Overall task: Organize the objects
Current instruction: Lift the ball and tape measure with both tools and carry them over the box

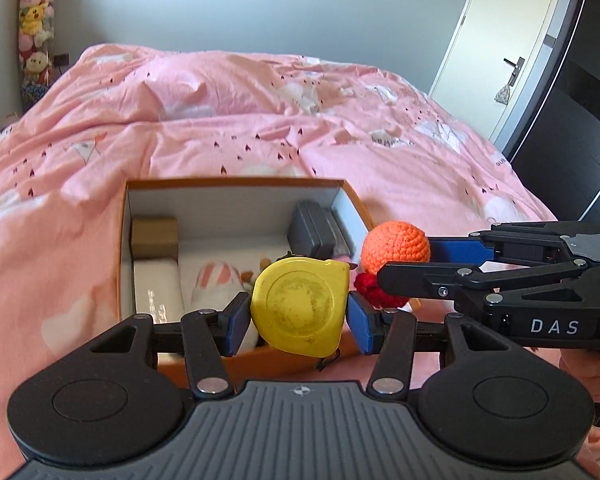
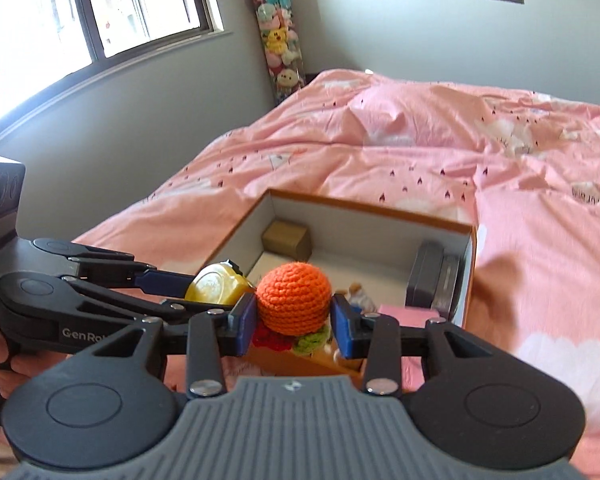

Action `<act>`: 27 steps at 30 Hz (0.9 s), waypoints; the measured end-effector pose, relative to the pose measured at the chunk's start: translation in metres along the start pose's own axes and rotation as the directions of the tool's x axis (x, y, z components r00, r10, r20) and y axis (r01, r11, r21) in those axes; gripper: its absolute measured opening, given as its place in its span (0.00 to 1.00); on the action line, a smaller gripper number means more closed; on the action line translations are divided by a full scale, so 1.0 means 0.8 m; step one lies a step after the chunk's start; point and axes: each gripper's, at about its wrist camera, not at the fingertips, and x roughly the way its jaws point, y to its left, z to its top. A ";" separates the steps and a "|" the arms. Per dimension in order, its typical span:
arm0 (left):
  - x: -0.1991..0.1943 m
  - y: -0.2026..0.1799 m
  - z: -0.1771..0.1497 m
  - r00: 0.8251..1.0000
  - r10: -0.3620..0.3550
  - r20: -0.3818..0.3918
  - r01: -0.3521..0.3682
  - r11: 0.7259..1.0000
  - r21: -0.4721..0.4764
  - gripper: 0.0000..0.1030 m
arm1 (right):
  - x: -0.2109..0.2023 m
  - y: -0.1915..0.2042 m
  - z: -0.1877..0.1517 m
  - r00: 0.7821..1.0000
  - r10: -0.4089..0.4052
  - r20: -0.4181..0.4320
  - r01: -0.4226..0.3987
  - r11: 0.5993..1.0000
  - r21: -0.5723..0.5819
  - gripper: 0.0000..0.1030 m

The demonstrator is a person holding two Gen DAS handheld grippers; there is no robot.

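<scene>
My left gripper [image 1: 298, 312] is shut on a yellow tape measure [image 1: 300, 306], held above the near edge of an orange box [image 1: 236, 183] with a white inside. My right gripper [image 2: 294, 314] is shut on an orange crocheted ball [image 2: 294, 298] with red and green crochet bits hanging below it. In the left wrist view the right gripper [image 1: 396, 258] comes in from the right with the ball [image 1: 394, 246] beside the tape measure. In the right wrist view the left gripper [image 2: 204, 284] reaches in from the left with the tape measure [image 2: 216, 286].
The box [image 2: 372, 208] sits on a pink bedspread [image 1: 260, 112] and holds a brown block [image 1: 154, 236], a grey case [image 1: 314, 228], a white pack [image 1: 156, 284] and a plush toy [image 1: 216, 280]. A door [image 1: 496, 48] stands at the right, a window [image 2: 100, 8] and a tube of plush toys [image 2: 278, 48] by the wall.
</scene>
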 end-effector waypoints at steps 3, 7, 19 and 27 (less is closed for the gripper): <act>0.013 0.007 0.018 1.000 0.008 0.015 -0.008 1.000 -0.003 0.57 | 0.010 -0.012 0.017 1.000 -0.004 0.024 0.004 1.000 0.008 0.41; 0.036 0.018 0.038 0.999 0.029 0.016 -0.029 1.000 0.001 0.57 | 0.032 -0.036 0.035 1.000 -0.007 0.030 0.005 0.999 0.054 0.41; 0.118 0.054 0.073 0.998 0.043 -0.042 -0.042 0.999 0.008 0.57 | 0.137 -0.115 0.074 0.998 -0.005 -0.055 0.017 0.977 0.212 0.41; 0.177 0.062 0.075 0.988 0.093 -0.125 -0.079 0.990 0.114 0.57 | 0.222 -0.137 0.072 0.978 -0.012 -0.210 0.046 0.987 0.156 0.41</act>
